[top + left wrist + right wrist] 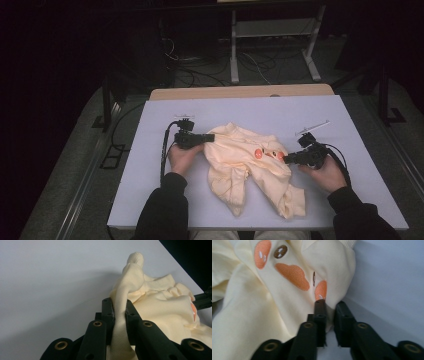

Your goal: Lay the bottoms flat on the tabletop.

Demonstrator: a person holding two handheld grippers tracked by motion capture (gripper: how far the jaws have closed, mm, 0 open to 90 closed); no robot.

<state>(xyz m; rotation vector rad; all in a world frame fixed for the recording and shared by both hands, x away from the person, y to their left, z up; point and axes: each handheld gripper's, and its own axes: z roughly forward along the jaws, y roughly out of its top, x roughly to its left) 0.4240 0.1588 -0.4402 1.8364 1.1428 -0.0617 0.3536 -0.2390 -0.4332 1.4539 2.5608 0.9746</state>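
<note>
We see one cream sweater (250, 167) crumpled on the tabletop (150, 175). Left claw (211, 137) pinches its nine-o'clock edge; right claw (286, 158) pinches its three-o'clock edge.

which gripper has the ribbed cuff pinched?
The left gripper: a ribbed strip of the cream garment runs between its jaws. The right gripper grips smooth fabric beside the orange print.

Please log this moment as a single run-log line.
left gripper: shut on cream garment fold | right gripper: pinching garment edge | garment crumpled on white table
</note>
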